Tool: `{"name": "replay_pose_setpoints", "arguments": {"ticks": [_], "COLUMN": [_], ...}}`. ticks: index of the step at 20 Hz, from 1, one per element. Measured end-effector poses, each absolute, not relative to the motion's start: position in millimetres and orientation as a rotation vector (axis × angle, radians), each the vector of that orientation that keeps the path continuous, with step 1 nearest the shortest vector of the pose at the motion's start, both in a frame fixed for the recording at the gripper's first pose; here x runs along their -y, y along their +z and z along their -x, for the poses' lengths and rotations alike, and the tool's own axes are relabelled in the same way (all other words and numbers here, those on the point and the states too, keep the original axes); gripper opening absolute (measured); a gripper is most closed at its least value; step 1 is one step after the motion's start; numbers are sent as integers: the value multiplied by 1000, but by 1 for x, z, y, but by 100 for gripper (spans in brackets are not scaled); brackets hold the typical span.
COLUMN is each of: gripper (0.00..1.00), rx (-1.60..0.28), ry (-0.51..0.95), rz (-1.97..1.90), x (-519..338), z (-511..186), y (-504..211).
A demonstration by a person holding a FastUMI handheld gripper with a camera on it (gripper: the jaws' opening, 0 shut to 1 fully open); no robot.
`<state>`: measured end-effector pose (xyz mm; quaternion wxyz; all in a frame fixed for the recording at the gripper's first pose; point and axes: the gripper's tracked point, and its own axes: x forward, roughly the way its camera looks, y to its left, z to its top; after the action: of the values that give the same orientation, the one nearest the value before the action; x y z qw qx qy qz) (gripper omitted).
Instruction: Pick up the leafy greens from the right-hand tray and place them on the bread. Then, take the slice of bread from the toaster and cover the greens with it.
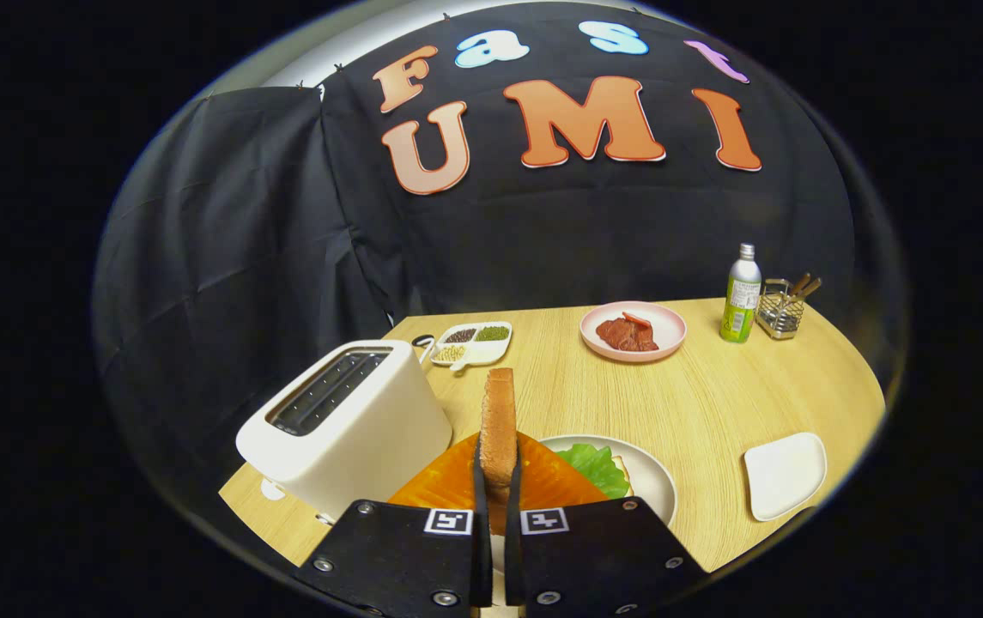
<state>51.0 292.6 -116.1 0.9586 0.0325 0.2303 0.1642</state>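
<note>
On the pale wood-grain table, the smooth white toaster sits left of my fingers, its slots dark. My tongs clench a browned slice of bread upright on edge, above the ribbed orange mat, beside crinkled greens on the round plate.

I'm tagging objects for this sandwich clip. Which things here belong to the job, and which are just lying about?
Job: gripper shut on bread slice; toaster; leafy greens on plate; white tray.
Lying about: meat plate; bottle; divided dish; wire holder.
</note>
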Motion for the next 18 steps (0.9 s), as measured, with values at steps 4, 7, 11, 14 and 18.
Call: {"name": "replay_pose_setpoints", "arguments": {"ticks": [4, 7, 11, 14, 18], "gripper": [6, 6, 6, 9, 12], "rx": [-507, -527, -534, -544, -559], "ry": [343, 359, 361, 353, 330], "rz": [-101, -127, -147, -134, -159], "x": [-286, -283, -273, -265, -254], "z": [-51, -51, -53, -54, -55], "y": [-135, -142, -145, -150, -154]}}
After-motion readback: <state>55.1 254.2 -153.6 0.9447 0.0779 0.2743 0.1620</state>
